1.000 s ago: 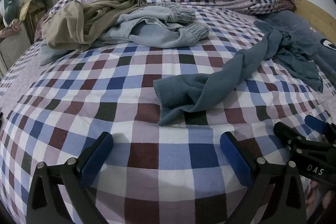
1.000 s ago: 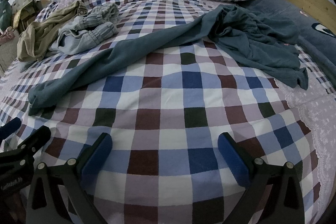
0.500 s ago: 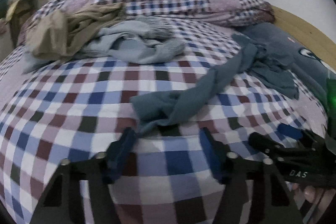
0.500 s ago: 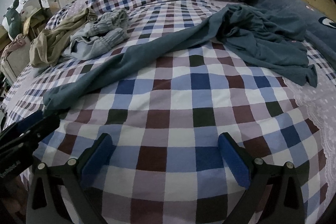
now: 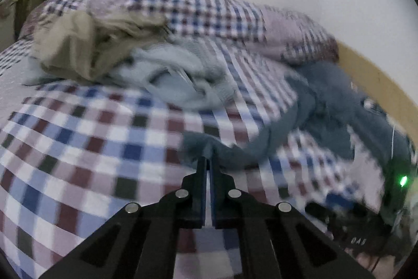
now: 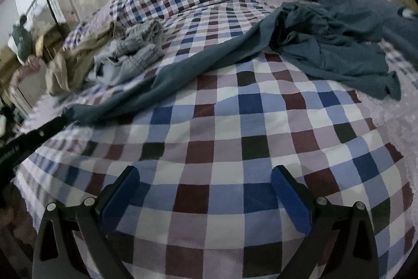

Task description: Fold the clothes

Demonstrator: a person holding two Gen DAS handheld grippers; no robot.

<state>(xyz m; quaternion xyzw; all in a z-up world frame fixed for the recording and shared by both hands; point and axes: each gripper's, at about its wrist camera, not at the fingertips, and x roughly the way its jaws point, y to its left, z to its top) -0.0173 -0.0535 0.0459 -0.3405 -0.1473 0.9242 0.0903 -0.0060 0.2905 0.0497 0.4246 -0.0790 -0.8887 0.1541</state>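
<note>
Teal garment [image 6: 300, 51], sleeve toward left hand-held gripper [image 5: 208, 161]

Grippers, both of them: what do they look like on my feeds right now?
Both match: black angular plastic frames with cut-out openings, silver round pivot pins, and two fingers faced with blue pads. Left gripper shows four pins; right gripper shows its wide blue pads. In the left view the right gripper's body carries white lettering and a green light glows nearby. No sleeves visible.
</note>
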